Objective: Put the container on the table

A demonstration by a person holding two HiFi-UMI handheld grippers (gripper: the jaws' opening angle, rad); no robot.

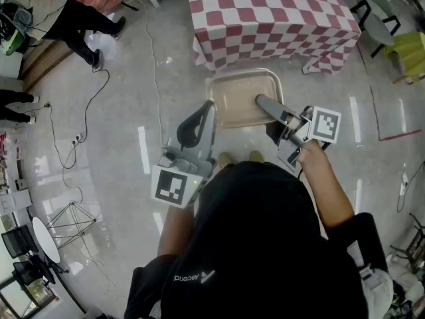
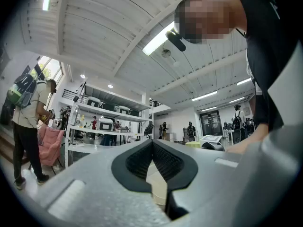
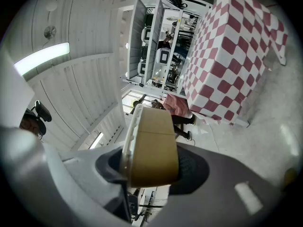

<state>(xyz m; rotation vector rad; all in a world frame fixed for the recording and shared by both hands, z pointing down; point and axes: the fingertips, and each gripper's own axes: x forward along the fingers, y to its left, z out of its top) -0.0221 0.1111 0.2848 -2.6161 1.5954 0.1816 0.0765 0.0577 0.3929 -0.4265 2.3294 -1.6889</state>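
Container [image 1: 236,105] hung over the floor [image 1: 133,111], just short of the checkered table [image 1: 265,12] at its 12 o'clock. I saw the left gripper [image 1: 211,106] pinched shut on its rim at 9 o'clock. The right gripper [image 1: 260,100] was clamped on its wall near 4 o'clock.

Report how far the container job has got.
Done: the container looks lifted off the floor. In hand: the right hand-held gripper clamps its wall and the left hand-held gripper pinches its opposite rim, short of the checkered table. Left: carry it over the tabletop, set it down, let go.
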